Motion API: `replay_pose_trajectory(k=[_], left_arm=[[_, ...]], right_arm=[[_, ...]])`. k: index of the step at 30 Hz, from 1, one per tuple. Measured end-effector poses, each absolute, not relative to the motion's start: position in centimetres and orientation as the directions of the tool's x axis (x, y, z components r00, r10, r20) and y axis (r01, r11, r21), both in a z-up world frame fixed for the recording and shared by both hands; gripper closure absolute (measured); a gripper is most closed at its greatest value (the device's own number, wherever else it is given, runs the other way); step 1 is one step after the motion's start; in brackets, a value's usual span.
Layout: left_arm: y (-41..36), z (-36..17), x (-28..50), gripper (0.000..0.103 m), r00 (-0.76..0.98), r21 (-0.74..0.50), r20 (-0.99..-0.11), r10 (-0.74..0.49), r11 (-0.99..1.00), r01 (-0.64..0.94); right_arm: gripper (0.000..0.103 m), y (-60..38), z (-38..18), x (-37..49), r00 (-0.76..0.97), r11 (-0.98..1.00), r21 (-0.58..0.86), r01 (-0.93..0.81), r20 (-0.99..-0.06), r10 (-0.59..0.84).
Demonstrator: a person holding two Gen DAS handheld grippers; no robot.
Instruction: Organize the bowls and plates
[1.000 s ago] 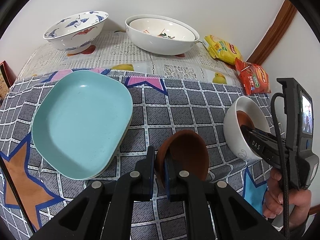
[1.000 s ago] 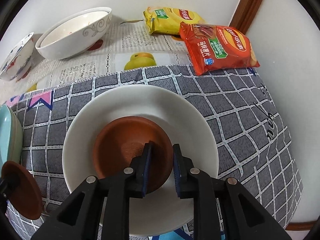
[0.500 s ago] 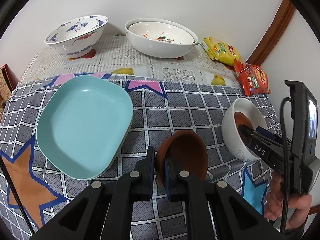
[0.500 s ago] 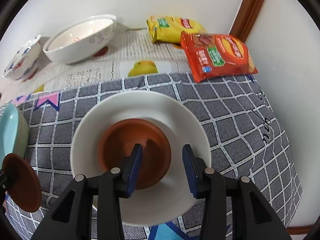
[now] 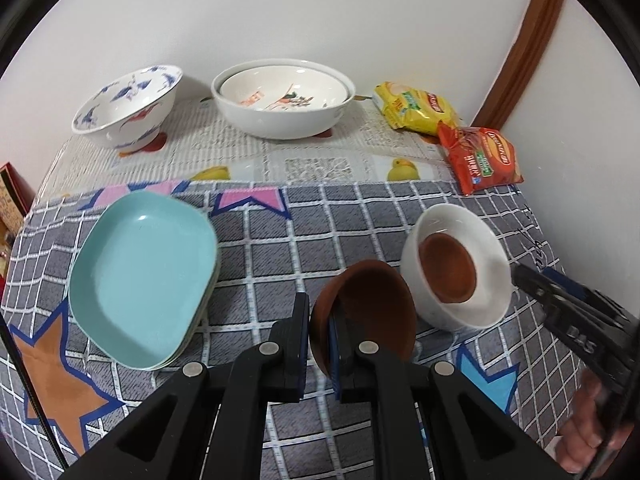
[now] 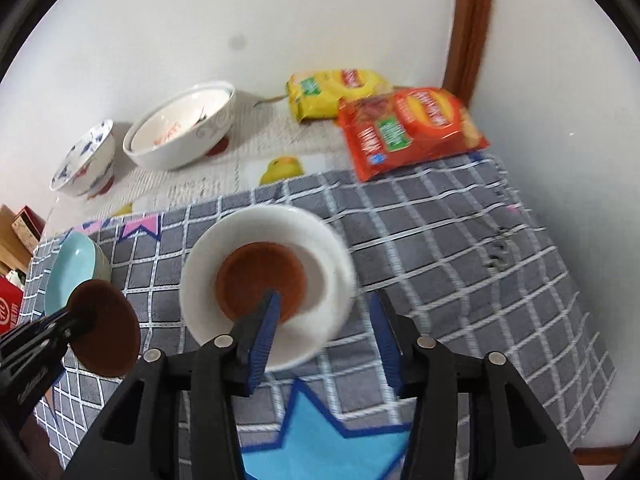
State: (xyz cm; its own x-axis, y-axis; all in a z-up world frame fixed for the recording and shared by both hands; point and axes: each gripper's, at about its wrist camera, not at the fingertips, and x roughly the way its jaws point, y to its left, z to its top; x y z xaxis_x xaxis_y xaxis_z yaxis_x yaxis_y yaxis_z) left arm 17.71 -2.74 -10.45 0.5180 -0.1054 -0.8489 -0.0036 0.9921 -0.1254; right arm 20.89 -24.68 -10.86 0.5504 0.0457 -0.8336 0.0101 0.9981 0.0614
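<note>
Brown bowl (image 5: 362, 312), tilted on edge, is pinched at its rim by the left gripper (image 5: 319, 344) above the table's near edge, just beside the white bowl (image 5: 456, 268), which already holds another brown bowl (image 5: 448, 268). To nest it well, level it over the white bowl before letting go.

From the right wrist, the right gripper (image 6: 326, 334) stands spread wide and empty, near the white bowl's (image 6: 320, 240) near rim.

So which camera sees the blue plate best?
The left wrist view: the blue plate shows whole, face up, stacked on others. The right wrist view catches only a small part of it at the left edge, partly behind the brown bowl in the left gripper.
</note>
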Motion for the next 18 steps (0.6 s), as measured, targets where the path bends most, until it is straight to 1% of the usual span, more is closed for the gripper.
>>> replay_pose_trajectory(k=[2,6,9,11,12,14,18], left_arm=[[-3.6,-10.1,17.9,0.094,0.524,-0.122,-0.845,-0.109,0.992,0.009],[-5.3,-9.5,18.4,0.094,0.536,-0.125,-0.835,-0.123,0.992,0.033],[-6.8,-9.2,18.8,0.094,0.547,-0.135,-0.824,-0.147,0.989,0.063],[-7.7,-9.1,19.0,0.094,0.549,-0.130,-0.822,-0.150,0.989,0.076],[-8.1,-9.2,19.2,0.094,0.549,-0.129,-0.822,-0.153,0.988,0.082],[-8.9,-9.4,19.5,0.094,0.540,-0.132,-0.826,-0.158,0.987,0.088],[-9.7,-9.9,20.3,0.094,0.525,-0.130,-0.836,-0.158,0.987,0.091]], right_arm=[[0.050,-26.0,-10.3,20.4,0.558,0.998,0.050,0.024,-0.829,0.028],[0.050,-29.0,-10.3,19.7,0.550,0.998,0.047,0.050,-0.835,0.012],[0.047,-31.0,-11.2,19.1,0.518,0.996,0.020,0.087,-0.855,-0.029],[0.038,-31.7,-11.9,18.8,0.501,0.995,-0.003,0.097,-0.864,-0.052],[0.037,-32.0,-12.3,18.6,0.495,0.995,-0.016,0.098,-0.866,-0.063],[0.031,-32.6,-12.8,18.4,0.488,0.994,-0.041,0.098,-0.869,-0.084],[0.026,-33.4,-13.0,17.7,0.486,0.988,-0.083,0.128,-0.863,-0.135]])
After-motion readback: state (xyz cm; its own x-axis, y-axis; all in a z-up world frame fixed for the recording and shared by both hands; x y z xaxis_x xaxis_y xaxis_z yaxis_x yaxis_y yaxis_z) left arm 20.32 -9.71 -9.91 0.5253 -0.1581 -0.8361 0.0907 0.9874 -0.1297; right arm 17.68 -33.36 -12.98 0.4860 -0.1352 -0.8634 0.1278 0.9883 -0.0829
